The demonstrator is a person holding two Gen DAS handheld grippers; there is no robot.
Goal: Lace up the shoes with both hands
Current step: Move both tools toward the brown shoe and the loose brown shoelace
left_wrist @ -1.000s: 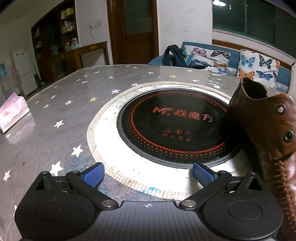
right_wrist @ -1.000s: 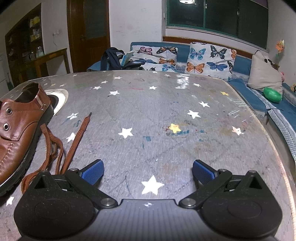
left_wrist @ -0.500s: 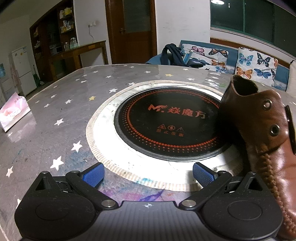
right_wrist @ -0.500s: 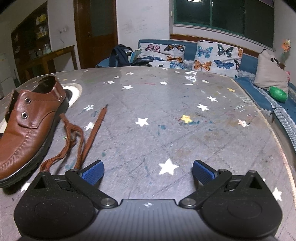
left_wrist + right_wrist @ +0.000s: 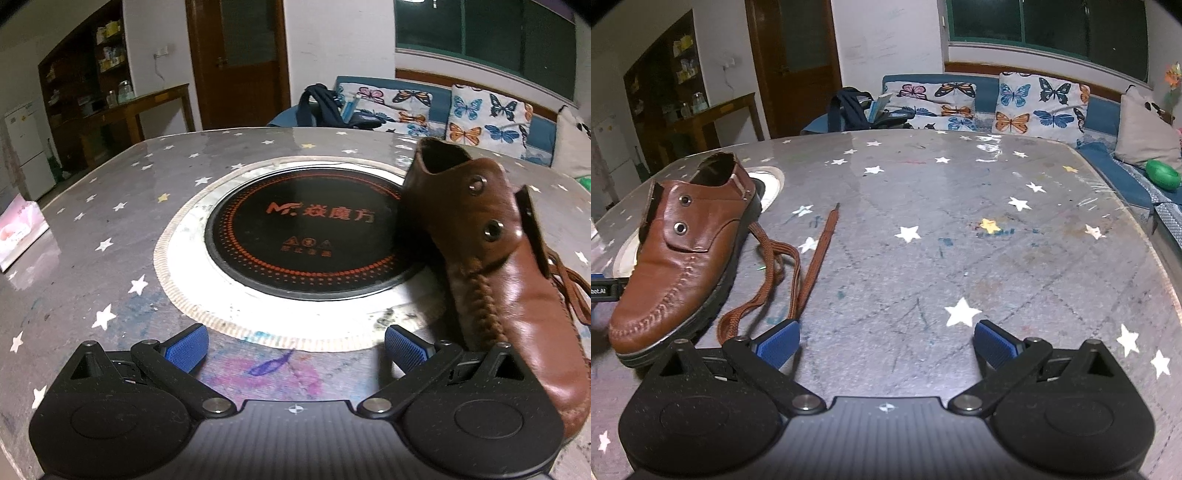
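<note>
A brown leather shoe [image 5: 683, 254] lies on the star-patterned table, toe towards me, its two metal eyelets on each flap unlaced. A loose brown lace [image 5: 798, 266] curls on the table just right of the shoe, one end stretching away. My right gripper [image 5: 886, 341] is open, with its left blue pad close to the lace's near loop. In the left wrist view the same shoe [image 5: 495, 266] fills the right side, and my left gripper [image 5: 295, 349] stands open with its right pad beside the shoe's toe. Nothing is held.
A round black induction hob [image 5: 306, 240] in a white ring is set into the table [image 5: 960, 240] behind the left gripper. A pink packet [image 5: 18, 232] lies at the left edge. A sofa with butterfly cushions [image 5: 1034, 99] stands beyond the far edge.
Both grippers have pulled back and swung towards the shoe. The shoe and lace now appear fuller in both views. Neither gripper has changed its opening.
</note>
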